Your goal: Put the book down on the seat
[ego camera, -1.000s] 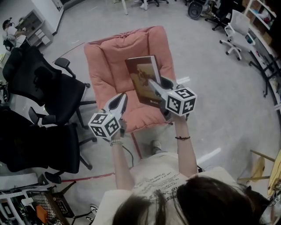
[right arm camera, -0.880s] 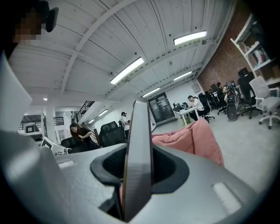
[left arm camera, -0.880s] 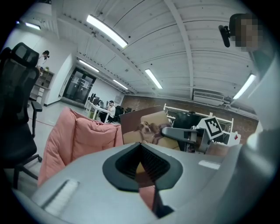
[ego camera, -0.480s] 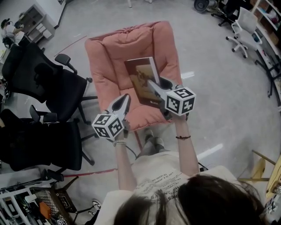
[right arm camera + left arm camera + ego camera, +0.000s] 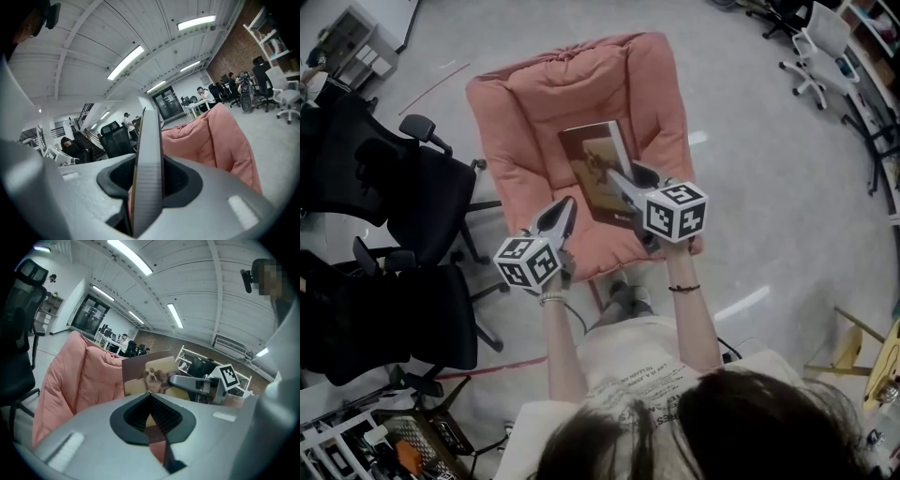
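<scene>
Gripping the book (image 5: 592, 161) by its near edge, the right hand-held gripper (image 5: 619, 178) holds it tilted over the pink seat (image 5: 525, 117), picture side up. The left hand-held gripper (image 5: 566, 203) is squeezed closed with nothing in it, near the seat's front edge.

Pink padded cloth seat (image 5: 581, 89): soft, matt, creased quilting. Brown picture-cover book (image 5: 595, 167): smooth cover, slight sheen. Grey plastic right gripper (image 5: 617, 178) and left gripper (image 5: 567, 204): matt shells, black ribbed jaws. Grey floor (image 5: 769, 187) beside seat: smooth, faintly glossy. Black office chair (image 5: 403, 187) beside seat: matt.
</scene>
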`<state>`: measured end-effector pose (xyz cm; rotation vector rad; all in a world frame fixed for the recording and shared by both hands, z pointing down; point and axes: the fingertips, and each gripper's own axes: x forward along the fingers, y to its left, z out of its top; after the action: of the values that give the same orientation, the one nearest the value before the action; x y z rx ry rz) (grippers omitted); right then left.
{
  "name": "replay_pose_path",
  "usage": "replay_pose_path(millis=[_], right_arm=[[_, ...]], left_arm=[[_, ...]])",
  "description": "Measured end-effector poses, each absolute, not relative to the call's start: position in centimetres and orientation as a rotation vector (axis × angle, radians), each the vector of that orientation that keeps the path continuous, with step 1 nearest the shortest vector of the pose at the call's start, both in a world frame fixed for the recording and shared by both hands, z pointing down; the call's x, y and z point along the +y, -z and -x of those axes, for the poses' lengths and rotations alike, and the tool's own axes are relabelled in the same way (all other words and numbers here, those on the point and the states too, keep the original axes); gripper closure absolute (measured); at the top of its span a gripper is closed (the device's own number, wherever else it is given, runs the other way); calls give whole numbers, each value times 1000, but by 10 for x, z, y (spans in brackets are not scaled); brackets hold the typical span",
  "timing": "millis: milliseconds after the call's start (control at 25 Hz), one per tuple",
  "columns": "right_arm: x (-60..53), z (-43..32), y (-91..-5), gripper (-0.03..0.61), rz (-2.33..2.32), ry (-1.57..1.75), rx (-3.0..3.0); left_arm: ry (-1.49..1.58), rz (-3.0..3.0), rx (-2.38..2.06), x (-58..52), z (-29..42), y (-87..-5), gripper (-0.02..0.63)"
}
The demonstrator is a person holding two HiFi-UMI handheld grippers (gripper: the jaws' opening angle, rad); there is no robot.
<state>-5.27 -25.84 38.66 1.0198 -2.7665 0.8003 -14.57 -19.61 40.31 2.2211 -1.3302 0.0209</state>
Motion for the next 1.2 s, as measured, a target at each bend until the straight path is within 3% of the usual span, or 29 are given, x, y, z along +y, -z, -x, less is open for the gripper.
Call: replay_pose_path(millis=[1200], right_arm=[[-351,107,-498,428,-834,-924,-2666]], left_arm=[[-70,-2067,-1285,-275,165,-509,617]])
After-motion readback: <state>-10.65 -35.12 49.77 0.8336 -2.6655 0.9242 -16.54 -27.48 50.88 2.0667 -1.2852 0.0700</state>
